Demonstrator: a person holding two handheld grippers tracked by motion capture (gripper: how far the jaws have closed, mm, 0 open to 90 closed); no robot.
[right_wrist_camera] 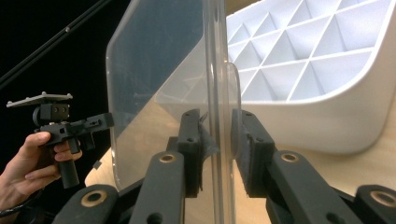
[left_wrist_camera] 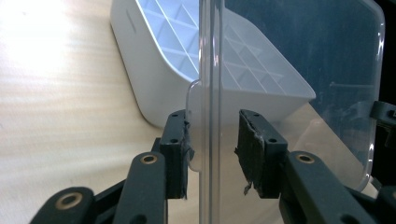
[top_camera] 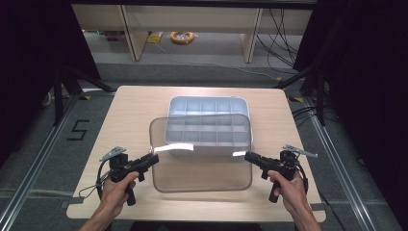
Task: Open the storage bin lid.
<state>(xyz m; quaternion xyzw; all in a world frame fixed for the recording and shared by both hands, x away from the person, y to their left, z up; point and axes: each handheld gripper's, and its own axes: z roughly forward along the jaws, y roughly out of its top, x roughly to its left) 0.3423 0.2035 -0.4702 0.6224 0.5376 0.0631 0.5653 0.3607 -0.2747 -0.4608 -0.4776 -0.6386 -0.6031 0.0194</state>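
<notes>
While held over the near half of the desk, clear lid gripped at both short edges, 1 gripper per side. Left gripper clamped on the lid's left rim, jaws drawn in tight against the plastic; seen close in the left gripper view, with a small tab of the lid beside the left pad. Right gripper pinched on the right rim, jaws as closed as can be around the thin edge; same grip seen in the right gripper view. Lid tilted, far edge overlapping the front of the white tray, near edge out toward the person. Tray sitting flat on the desk just behind, split into many small compartments. Both hands low at the near corners, left hand and right hand wrapped around the grips.
</notes>
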